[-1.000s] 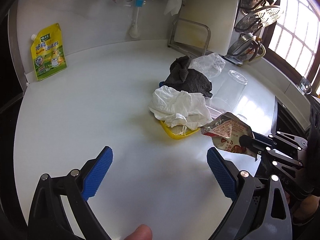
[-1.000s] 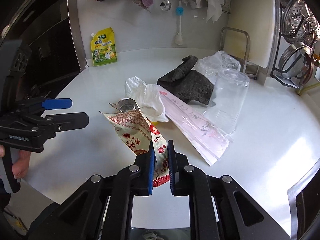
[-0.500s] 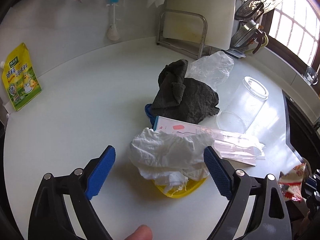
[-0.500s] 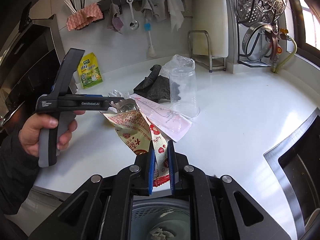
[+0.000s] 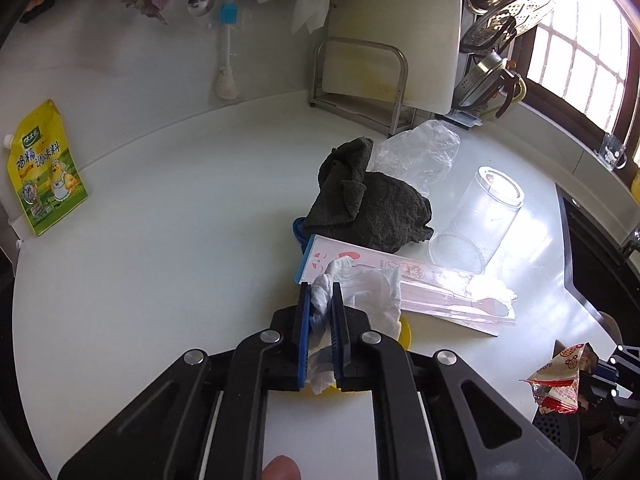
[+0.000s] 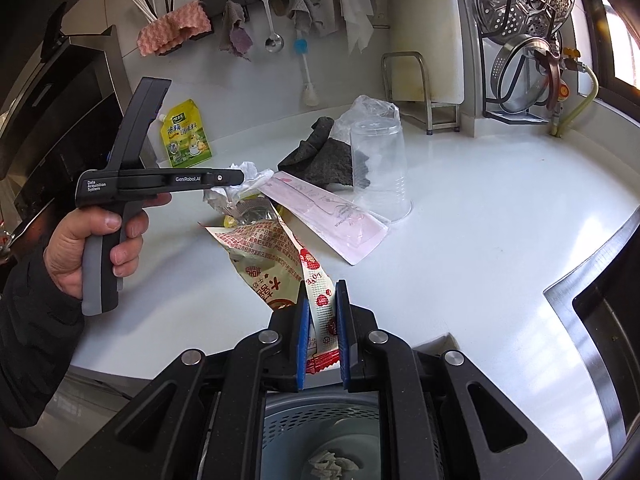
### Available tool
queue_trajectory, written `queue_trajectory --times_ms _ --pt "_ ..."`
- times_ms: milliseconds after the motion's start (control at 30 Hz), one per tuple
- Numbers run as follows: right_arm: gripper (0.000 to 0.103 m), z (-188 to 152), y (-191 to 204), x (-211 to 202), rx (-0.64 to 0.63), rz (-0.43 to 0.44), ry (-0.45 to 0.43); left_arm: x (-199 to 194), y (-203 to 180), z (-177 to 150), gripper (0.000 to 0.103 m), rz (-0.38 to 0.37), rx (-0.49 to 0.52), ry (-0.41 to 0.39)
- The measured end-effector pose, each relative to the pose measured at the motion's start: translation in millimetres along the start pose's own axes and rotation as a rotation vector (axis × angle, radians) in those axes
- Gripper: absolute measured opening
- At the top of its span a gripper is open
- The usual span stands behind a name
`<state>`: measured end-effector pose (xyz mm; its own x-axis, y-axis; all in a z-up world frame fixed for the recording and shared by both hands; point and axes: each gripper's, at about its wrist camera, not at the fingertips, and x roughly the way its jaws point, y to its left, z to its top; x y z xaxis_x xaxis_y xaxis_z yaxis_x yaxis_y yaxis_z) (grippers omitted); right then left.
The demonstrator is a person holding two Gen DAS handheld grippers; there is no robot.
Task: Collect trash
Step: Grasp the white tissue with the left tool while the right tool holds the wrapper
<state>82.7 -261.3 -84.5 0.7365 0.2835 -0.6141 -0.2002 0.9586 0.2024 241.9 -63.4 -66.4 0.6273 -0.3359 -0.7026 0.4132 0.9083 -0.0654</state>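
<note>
Pinching the crumpled white tissue (image 5: 374, 292) between its blue pads, the left gripper (image 5: 320, 300) is closed on the wad's near end; the rest of the tissue is draped to the right over a yellow item (image 5: 404, 330), of which only a rim is seen. The tissue sits near the middle of the white counter (image 5: 180, 240), just touching the pink-white cutlery packet (image 5: 420, 280) behind it.

The right gripper (image 6: 323, 312) is shut on the red-and-white snack wrapper (image 6: 268, 252), held by its lower edge; the wrapper is lifted at the counter's front edge, w/ a grey perforated bin (image 6: 320, 424) seen directly below the fingers, some scraps already in it.

Further out: the cutlery packet lies diagonally, its far end tucked under a dark grey cloth (image 5: 372, 208). A clear plastic cup (image 6: 378, 164) stands inverted beside the packet, touching or nearly touching it. A crumpled clear bag (image 5: 420, 152) lies behind the cloth.

Open room: the counter's left half is bare up to the yellow seasoning pouch (image 5: 42, 172) propped at the back wall, well apart from the pile. Right of the cup a wide bare stretch is seen, bounded by the steel-edged recess (image 6: 592, 320) at the counter's right. At the back edge a metal rack w/ a white board (image 5: 384, 40) stands near the bag. In the right wrist view, the left tool is held by the hand (image 6: 92, 244) at the counter's left-front edge.
</note>
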Motion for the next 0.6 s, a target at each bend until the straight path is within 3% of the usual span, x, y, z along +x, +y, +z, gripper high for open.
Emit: queue_trajectory --times_ms 333,600 --pt "0.012 6 12 -14 -0.015 0.0 -0.027 -54 -3 -8 0.009 0.013 -0.016 -0.063" --pt "0.012 0 24 -35 -0.032 -0.01 -0.037 -93 -13 -39 0.009 0.04 0.014 -0.078"
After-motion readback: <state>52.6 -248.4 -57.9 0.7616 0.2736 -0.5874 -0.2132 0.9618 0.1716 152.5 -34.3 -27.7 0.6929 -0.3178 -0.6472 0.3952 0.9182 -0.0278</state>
